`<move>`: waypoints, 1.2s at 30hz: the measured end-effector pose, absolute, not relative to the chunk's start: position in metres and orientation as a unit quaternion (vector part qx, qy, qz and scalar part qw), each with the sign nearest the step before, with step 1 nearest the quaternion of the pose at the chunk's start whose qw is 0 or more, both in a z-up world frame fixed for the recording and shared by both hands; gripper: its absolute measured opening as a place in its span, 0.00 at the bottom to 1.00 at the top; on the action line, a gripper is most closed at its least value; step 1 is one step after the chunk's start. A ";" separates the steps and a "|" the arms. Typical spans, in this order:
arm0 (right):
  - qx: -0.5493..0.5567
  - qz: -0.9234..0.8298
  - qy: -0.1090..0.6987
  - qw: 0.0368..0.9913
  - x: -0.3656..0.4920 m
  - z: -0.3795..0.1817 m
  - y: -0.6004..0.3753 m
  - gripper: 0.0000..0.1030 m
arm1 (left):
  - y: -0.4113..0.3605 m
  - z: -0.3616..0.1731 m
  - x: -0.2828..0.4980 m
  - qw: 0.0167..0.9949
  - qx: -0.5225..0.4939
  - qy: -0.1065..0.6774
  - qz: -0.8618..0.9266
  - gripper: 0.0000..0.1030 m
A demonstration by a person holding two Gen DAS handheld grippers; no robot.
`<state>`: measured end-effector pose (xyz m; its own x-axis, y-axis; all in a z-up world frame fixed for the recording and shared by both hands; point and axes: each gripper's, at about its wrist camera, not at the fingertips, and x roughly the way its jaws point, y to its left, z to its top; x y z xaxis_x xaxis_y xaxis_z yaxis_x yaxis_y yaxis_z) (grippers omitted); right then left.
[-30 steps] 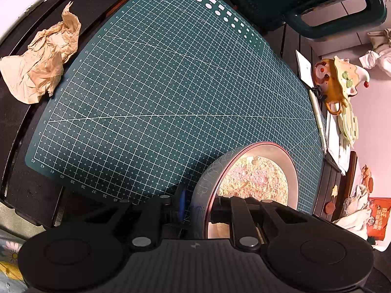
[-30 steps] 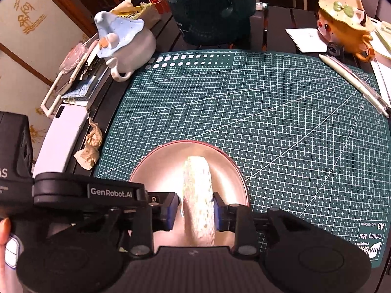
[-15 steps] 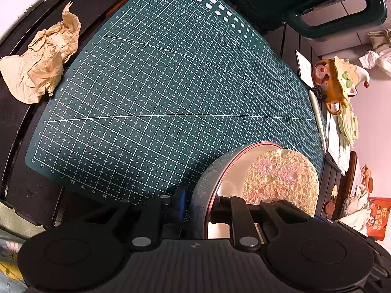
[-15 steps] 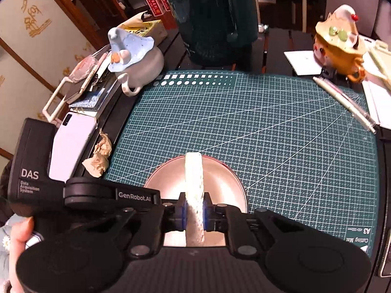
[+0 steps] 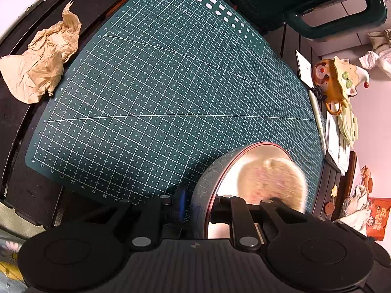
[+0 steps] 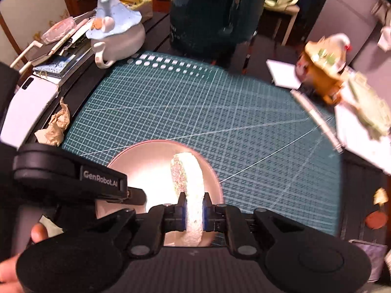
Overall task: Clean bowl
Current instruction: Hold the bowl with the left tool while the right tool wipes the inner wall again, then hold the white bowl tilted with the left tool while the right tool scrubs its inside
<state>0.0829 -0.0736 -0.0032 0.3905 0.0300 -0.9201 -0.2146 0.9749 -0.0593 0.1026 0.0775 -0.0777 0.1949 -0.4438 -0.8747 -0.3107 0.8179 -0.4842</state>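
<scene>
The right hand-held gripper (image 6: 194, 216) is clamped tight on a round sponge (image 6: 189, 183), its blue pads squeezing the sponge edge-on above the bowl (image 6: 136, 166). The left hand-held gripper (image 5: 198, 210) stands at a narrow setting, pinching the bowl's wall (image 5: 207, 180): one finger outside, one inside, the bowl tipped up on its side. The bowl sits at the near edge of the green cutting mat (image 5: 171, 85), toward its right corner as the left wrist view frames it.

Most of the mat lies bare, giving wide free room up and to the left of the bowl. Its borders are crowded: crumpled brown paper (image 5: 41, 61) just off the left edge, a dark green container (image 5: 305, 0) beyond the far edge, and a pen (image 5: 319, 119) along the right edge beside an orange figurine mug (image 5: 337, 83) and papers.

The left wrist view shows the sponge's flat face (image 5: 276, 183), blurred, within the bowl's mouth, and the bowl's grey outer wall. The right wrist view alone shows a white teapot with a blue lid (image 6: 117, 31), a white phone (image 6: 27, 107), a stack of notebooks, and fingers of the person's hand (image 6: 36, 234) behind the left gripper's body.
</scene>
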 end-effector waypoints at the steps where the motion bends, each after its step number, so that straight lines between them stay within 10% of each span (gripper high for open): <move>1: -0.095 0.067 0.540 0.833 0.080 0.002 -0.073 0.10 | 0.078 -0.078 0.103 0.713 -0.298 0.633 -0.047 0.17; 36: -0.012 0.121 0.539 0.834 0.081 0.008 -0.080 0.11 | 0.081 -0.079 0.103 0.709 -0.306 0.634 -0.047 0.18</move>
<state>0.0807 -0.0805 0.0081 0.3899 0.1892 -0.9012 -0.2154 0.9702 0.1104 0.1026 0.0810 -0.0791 0.1928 -0.4541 -0.8699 -0.3212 0.8084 -0.4932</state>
